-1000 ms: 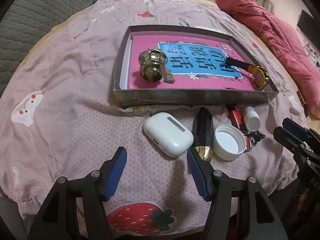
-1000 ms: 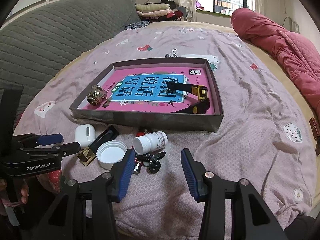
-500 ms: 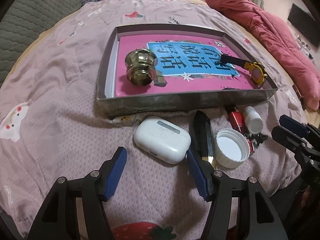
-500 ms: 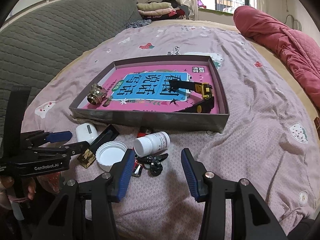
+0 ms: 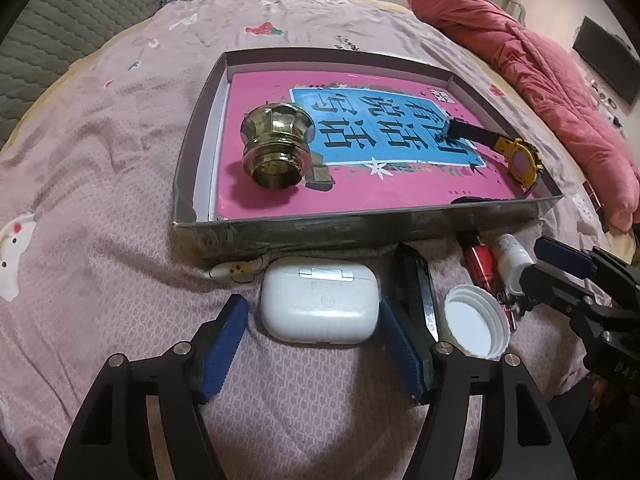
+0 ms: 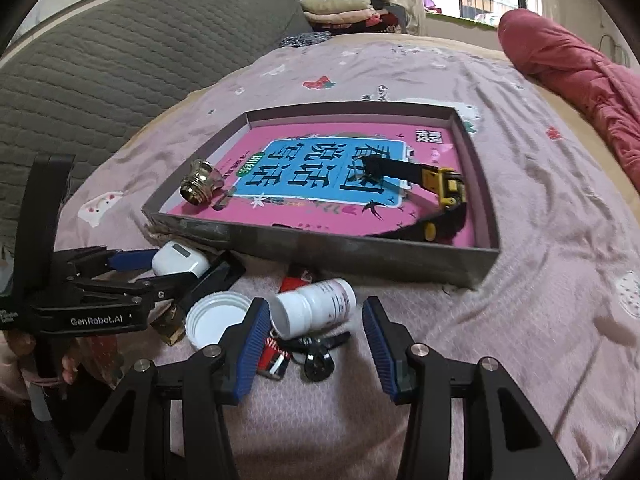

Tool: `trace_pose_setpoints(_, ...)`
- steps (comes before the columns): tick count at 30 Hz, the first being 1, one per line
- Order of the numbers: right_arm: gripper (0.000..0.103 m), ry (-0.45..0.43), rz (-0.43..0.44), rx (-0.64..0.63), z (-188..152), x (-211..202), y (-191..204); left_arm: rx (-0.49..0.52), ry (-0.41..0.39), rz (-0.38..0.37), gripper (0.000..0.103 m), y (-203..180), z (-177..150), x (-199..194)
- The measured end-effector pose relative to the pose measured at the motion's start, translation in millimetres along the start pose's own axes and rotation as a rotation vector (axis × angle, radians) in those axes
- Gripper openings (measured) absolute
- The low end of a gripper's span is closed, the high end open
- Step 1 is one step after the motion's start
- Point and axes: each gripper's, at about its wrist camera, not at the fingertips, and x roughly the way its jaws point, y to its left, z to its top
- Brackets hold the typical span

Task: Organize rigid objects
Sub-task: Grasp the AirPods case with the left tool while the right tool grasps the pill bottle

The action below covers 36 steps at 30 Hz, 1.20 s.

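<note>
A white earbud case (image 5: pixel 320 308) lies on the pink bedspread just in front of a shallow grey box (image 5: pixel 360 228). My left gripper (image 5: pixel 312 304) straddles the case; its jaws are opening and the pads stand clear of it on both sides. A white pill bottle (image 6: pixel 316 308) lies on its side between the blue pads of my right gripper (image 6: pixel 315 304), which is open and does not touch it. Inside the box, on a pink book, rest a brass knob (image 5: pixel 276 144) and a yellow watch (image 5: pixel 520 156).
Between the two grippers lie a black-and-gold bar (image 5: pixel 416 284), a white screw cap (image 5: pixel 476 328), a red lighter (image 5: pixel 480 264) and a bunch of keys (image 6: pixel 316 356). A red quilt (image 6: pixel 580 80) lies at the far right and a grey padded headboard (image 6: pixel 120 60) on the left.
Both grippers have moved forward and down toward the bed. The left jaws have widened and now flank the earbud case. The right jaws now flank the pill bottle.
</note>
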Motion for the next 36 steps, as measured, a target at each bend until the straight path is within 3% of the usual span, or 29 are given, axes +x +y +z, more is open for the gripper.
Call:
trace_pose_setpoints(5,0.049,0.034,0.074,0.034,4,13,-12,-0.021,-0.002,0.032,0.07,-3,1,1)
trace_pose_setpoints(7,0.053,0.051,0.085,0.046,5,19,-16,-0.027,-0.002,0.038,0.07,-3,1,1)
trace_pose_setpoints(23,0.055,0.077,0.102,0.001,12,37,-16,-0.068,-0.009,0.089,0.07,-7,3,4)
trace_pose_setpoints(30,0.05,0.083,0.109,-0.015,11,37,-13,-0.073,-0.008,0.111,0.07,-9,5,7)
trace_pose_setpoints(36,0.05,0.059,0.13,-0.021,12,29,-10,-0.046,-0.006,0.094,0.061,-10,5,6)
